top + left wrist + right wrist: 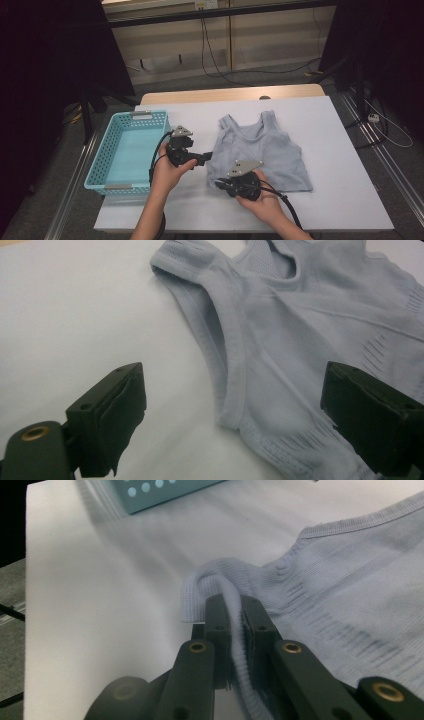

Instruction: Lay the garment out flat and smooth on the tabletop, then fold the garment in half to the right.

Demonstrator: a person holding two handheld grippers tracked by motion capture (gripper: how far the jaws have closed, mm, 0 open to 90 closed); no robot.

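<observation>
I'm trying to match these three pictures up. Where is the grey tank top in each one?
High view: the grey tank top lies flat, centre of the white table.
Left gripper view: it fills the upper right, armhole edge between the open left gripper.
Right gripper view: it lies at right, hem corner pinched in the right gripper.
Shared landmark: the white table.

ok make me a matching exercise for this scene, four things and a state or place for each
Things:
1. left gripper
2. right gripper
3. tank top
4. basket

States or places:
A. light blue, at the table's left edge
B. open beside the garment's armhole
C. pale grey, spread flat on the white table
D. shut on the garment's hem

Pairs: 1-B, 2-D, 3-C, 4-A
</observation>
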